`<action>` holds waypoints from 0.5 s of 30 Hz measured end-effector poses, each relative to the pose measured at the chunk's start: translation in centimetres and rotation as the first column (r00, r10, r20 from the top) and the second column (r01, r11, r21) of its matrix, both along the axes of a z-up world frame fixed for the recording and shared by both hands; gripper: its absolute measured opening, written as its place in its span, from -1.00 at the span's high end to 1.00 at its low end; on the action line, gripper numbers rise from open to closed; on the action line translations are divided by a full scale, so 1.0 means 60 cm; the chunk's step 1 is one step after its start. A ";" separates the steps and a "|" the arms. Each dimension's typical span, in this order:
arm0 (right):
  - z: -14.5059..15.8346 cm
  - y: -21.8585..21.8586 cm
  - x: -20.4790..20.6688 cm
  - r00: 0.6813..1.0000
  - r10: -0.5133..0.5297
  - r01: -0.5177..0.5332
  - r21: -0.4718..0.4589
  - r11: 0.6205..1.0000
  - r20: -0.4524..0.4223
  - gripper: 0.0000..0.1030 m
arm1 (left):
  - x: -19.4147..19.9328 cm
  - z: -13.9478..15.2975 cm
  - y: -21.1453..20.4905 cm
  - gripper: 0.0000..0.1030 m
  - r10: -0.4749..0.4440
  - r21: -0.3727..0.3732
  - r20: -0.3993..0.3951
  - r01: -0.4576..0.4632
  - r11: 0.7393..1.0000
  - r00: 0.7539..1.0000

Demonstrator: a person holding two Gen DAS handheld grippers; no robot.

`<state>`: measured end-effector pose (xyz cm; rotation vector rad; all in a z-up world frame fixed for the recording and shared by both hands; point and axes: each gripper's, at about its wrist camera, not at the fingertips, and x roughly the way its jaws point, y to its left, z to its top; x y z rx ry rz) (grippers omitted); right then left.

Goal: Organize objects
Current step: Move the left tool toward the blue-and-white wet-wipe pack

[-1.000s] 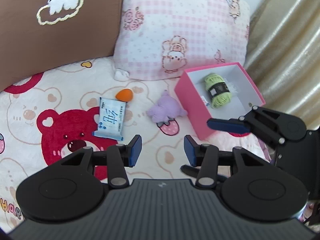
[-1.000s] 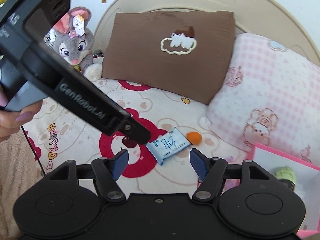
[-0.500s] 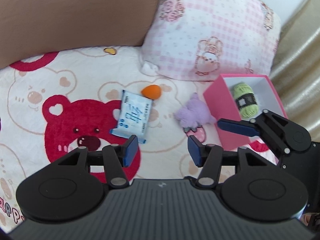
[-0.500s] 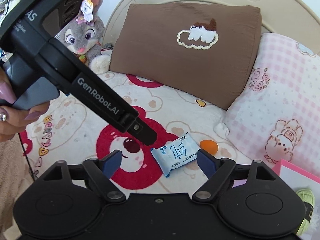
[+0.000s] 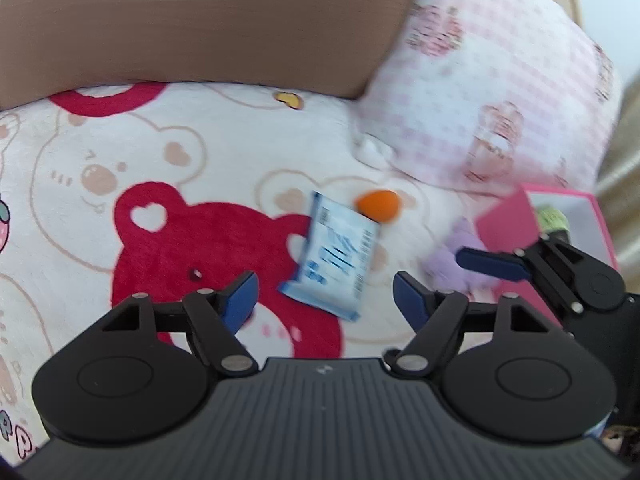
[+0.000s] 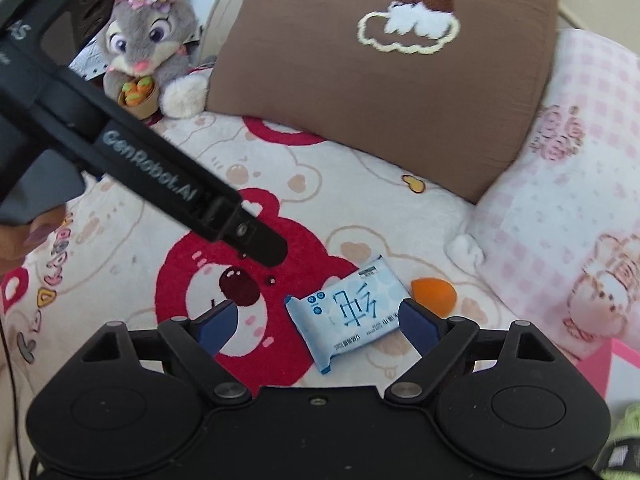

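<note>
A blue-and-white tissue pack (image 5: 336, 258) (image 6: 348, 314) lies on the bear-print blanket (image 5: 180, 160), with an orange egg-shaped sponge (image 5: 378, 205) (image 6: 434, 296) just behind it. My left gripper (image 5: 326, 300) hovers over the pack's near end, its jaws opening, nothing pressed between them. My right gripper (image 6: 318, 322) stands open, the pack showing between its blue fingertips, untouched. One finger (image 5: 492, 265) of the right gripper reaches in over a purple plush (image 5: 446, 264). The left gripper's finger (image 6: 268, 248) hangs over the red bear face.
A pink box (image 5: 504, 224) (image 6: 624, 356) at the right holds a green yarn ball (image 5: 554, 218). A brown pillow (image 6: 380, 100) and a pink checked pillow (image 6: 580, 200) line the back. A grey bunny plush (image 6: 148, 40) sits back left. A hand (image 6: 24, 236) holds the left gripper.
Both grippers have sunk toward the blanket and closed in on the tissue pack, which now looks larger. The jaws of both stand wider than before.
</note>
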<state>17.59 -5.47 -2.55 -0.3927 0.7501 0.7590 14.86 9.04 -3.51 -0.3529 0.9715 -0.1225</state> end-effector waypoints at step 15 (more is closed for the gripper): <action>-0.130 -0.049 0.110 0.945 -0.252 0.277 0.095 0.956 -0.210 -0.74 | 0.058 -0.119 0.036 -0.46 0.088 -0.039 -0.115 -0.093 0.995 0.989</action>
